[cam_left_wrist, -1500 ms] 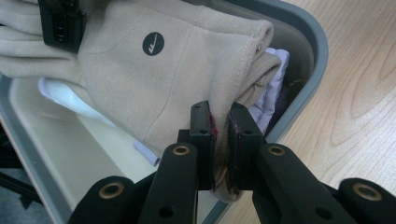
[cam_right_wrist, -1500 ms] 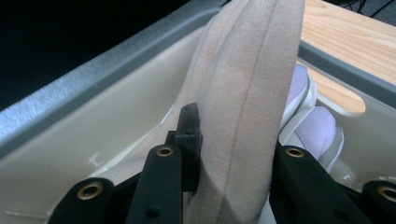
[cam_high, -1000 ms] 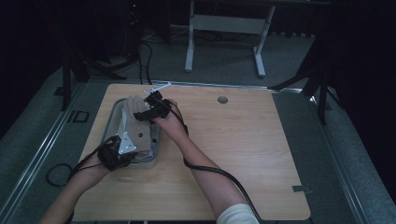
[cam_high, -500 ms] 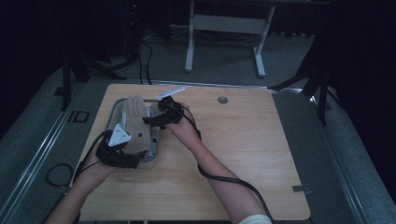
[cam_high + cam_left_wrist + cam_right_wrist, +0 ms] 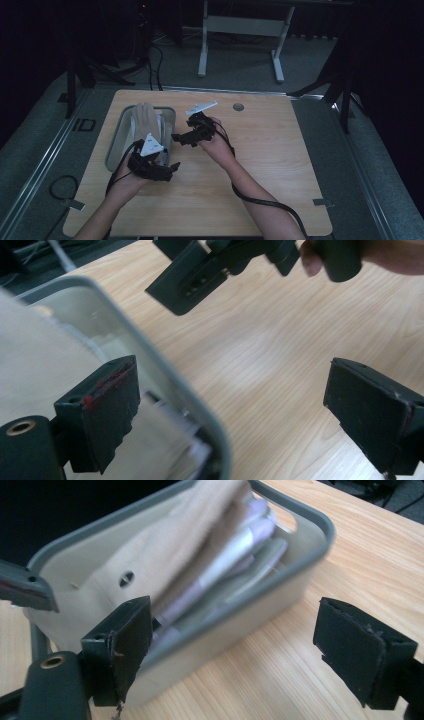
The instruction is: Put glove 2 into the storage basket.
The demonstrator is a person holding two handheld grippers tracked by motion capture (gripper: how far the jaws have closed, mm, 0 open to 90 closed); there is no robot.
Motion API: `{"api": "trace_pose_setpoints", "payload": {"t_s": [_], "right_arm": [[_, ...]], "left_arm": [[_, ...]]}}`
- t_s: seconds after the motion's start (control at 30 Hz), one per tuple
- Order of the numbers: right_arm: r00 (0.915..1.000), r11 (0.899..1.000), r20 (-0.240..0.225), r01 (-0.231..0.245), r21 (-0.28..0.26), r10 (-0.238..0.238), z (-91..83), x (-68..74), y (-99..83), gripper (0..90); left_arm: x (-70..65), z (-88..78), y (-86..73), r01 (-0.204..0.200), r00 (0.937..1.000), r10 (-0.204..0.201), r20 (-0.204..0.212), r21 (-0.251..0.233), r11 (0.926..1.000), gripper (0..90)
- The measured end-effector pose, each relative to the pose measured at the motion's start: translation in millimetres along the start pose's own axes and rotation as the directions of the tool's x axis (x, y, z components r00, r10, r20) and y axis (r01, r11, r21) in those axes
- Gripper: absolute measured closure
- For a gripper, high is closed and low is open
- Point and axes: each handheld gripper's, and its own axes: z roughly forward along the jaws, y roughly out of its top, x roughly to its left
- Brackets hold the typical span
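Observation:
A grey bin (image 5: 114, 150) stands at the table's left with a beige packet (image 5: 145, 119) upright in it among several flat packets (image 5: 240, 545). My left gripper (image 5: 167, 170) is at the bin's near right corner. Its jaws have just been opening and stand wide, with the bin's rim (image 5: 165, 375) between them but nothing pressed. The beige packet (image 5: 40, 365) lies just left of that rim. My right gripper (image 5: 181, 138) hovers open over the table just right of the bin, facing its wall (image 5: 240, 625) and the beige packet (image 5: 165, 555). Farther off, the right gripper (image 5: 220, 265) also appears in the left gripper view.
A white flat item (image 5: 201, 107) lies on the wooden table (image 5: 270, 165) behind the right gripper, and a round grommet (image 5: 238, 107) sits near the far edge. Cables trail from both hands toward the near edge. A metal stand (image 5: 240, 25) is on the floor beyond.
Both hands have moved right, away from the bin. The left jaws have gone from nearly shut to wide. The beige packet now stands in the bin with no gripper on it.

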Motion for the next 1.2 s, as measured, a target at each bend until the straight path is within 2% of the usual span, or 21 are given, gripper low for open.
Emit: {"api": "trace_pose_setpoints", "payload": {"t_s": [0.17, 0.27, 0.3, 0.4, 0.47, 0.6, 0.67, 0.7, 0.8, 1.07, 1.13, 1.2], "right_arm": [[0.9999, 1.0, 0.011, -0.004, 0.005, 0.004, -9.5, -7.9, -11.2, 15.6], [0.9999, 1.0, 0.017, -0.004, 0.004, 0.004, -14.0, -11.1, -16.6, 15.6], [0.9998, 1.0, 0.021, -0.001, 0.008, 0.001, -17.0, -13.2, -19.8, 15.6], [0.9991, 1.0, 0.043, -0.001, 0.012, 0.0, -26.3, -20.3, -32.1, 15.6], [0.9989, 1.0, 0.047, -0.002, 0.017, 0.001, -28.3, -22.0, -35.2, 15.6], [0.998, 1.0, 0.061, -0.019, 0.017, 0.018, -37.6, -29.8, -51.4, 15.6], [0.9978, 0.999, 0.061, -0.027, 0.018, 0.025, -39.4, -31.1, -55.1, 15.6], [0.9975, 0.999, 0.065, -0.028, 0.019, 0.027, -40.8, -31.9, -58.0, 15.6], [0.9961, 0.999, 0.079, -0.04, 0.016, 0.039, -49.0, -38.3, -76.1, 15.6], [0.9935, 0.998, 0.091, -0.069, 0.0, 0.069, -65.3, -50.3, -109.9, 15.7], [0.9934, 0.998, 0.097, -0.063, 0.004, 0.062, -67.8, -51.2, -114.6, 15.8], [0.993, 0.998, 0.104, -0.056, 0.01, 0.055, -71.9, -52.3, -122.8, 15.8]], "left_arm": [[-16.2, 12.5, 5.3, -0.004, 0.9991, 0.004, 0.042, -0.01, 0.9999, 8.4], [-21.9, 17.1, 5.9, -0.011, 0.9986, 0.011, 0.051, -0.015, 0.9998, 8.4], [-28.0, 23.0, 6.2, -0.021, 0.9977, 0.022, 0.065, -0.016, 0.9997, 8.4], [-35.6, 30.8, 6.1, -0.024, 0.9951, 0.025, 0.095, -0.011, 0.9996, 8.3], [-38.5, 33.5, 6.0, -0.031, 0.9943, 0.032, 0.102, -0.007, 0.9995, 8.4], [-51.2, 46.0, 4.8, -0.055, 0.9899, 0.055, 0.13, -0.006, 0.9985, 8.4], [-52.9, 48.0, 4.6, -0.06, 0.9889, 0.06, 0.136, -0.004, 0.9982, 8.4], [-58.4, 53.3, 3.9, -0.072, 0.9861, 0.072, 0.15, -0.004, 0.9974, 8.4], [-65.2, 59.1, 2.3, -0.087, 0.9838, 0.089, 0.156, -0.016, 0.9961, 8.4], [-76.4, 75.2, -4.2, -0.117, 0.9725, 0.12, 0.2, -0.023, 0.9928, 8.4], [-77.3, 77.2, -4.9, -0.121, 0.9713, 0.122, 0.204, -0.021, 0.9925, 8.4], [-79.4, 81.6, -6.6, -0.128, 0.9674, 0.13, 0.217, -0.021, 0.9916, 8.4]]}}
